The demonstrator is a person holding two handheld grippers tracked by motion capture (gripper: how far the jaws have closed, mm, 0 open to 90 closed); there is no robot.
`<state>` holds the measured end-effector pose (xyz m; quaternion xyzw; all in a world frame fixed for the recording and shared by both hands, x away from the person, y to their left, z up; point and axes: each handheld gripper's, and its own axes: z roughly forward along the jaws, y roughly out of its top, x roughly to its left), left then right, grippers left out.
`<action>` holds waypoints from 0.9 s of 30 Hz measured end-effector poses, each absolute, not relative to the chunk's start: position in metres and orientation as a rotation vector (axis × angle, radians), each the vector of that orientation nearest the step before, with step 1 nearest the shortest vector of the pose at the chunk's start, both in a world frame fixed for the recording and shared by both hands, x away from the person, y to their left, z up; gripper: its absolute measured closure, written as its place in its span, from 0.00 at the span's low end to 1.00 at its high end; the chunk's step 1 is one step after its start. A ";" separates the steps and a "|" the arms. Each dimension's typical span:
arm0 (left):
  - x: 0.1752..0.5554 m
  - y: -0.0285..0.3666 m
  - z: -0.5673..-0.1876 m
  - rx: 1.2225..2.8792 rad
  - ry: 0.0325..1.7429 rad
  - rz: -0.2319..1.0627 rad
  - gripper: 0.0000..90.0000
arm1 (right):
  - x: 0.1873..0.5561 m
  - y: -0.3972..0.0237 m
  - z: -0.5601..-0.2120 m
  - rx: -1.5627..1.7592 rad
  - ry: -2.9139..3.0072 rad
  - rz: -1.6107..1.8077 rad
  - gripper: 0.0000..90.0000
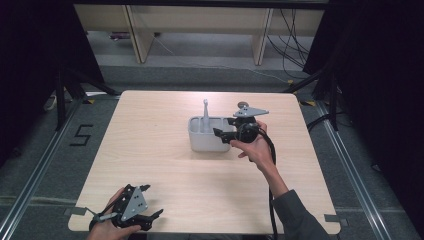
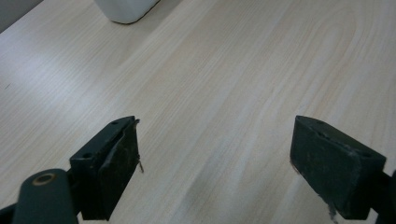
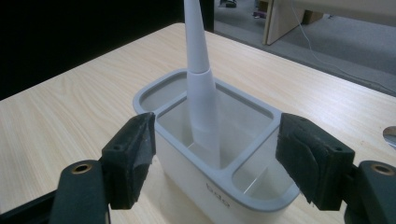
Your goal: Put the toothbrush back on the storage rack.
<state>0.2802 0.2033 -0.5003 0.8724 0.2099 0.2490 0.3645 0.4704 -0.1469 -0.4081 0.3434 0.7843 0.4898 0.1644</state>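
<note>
A white caddy [image 1: 204, 142] with several compartments stands near the middle of the wooden table [image 1: 150, 150]. A pale grey tapered utensil [image 1: 205, 114] stands upright in it, shown close in the right gripper view as the utensil [image 3: 201, 88] inside the caddy [image 3: 219, 186]. My right gripper [image 1: 223, 127] is at the caddy's right end. Its jaws stand open, one on each side of that end, right gripper [image 3: 219, 135], and the pads do not press on the walls. My left gripper [image 1: 152, 201] rests at the table's near left edge, open over bare wood, left gripper [image 2: 217, 140].
A small round metallic object [image 1: 243, 104] lies just behind the right gripper, also seen as the round object [image 3: 390, 135] at the edge. Wooden furniture legs [image 1: 137, 35], cables [image 1: 292, 40] and black curtains stand beyond the table. The caddy's corner [image 2: 126, 9] shows far ahead of the left gripper.
</note>
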 end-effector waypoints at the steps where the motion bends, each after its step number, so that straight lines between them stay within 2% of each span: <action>1: 0.280 0.203 -0.500 2.247 0.540 0.639 0.17 | 0.470 -0.149 -0.408 0.964 2.230 1.376 0.32; 27: 0.280 0.204 -0.499 2.237 0.543 0.643 0.17 | 0.448 -0.165 -0.413 0.990 2.269 1.320 0.29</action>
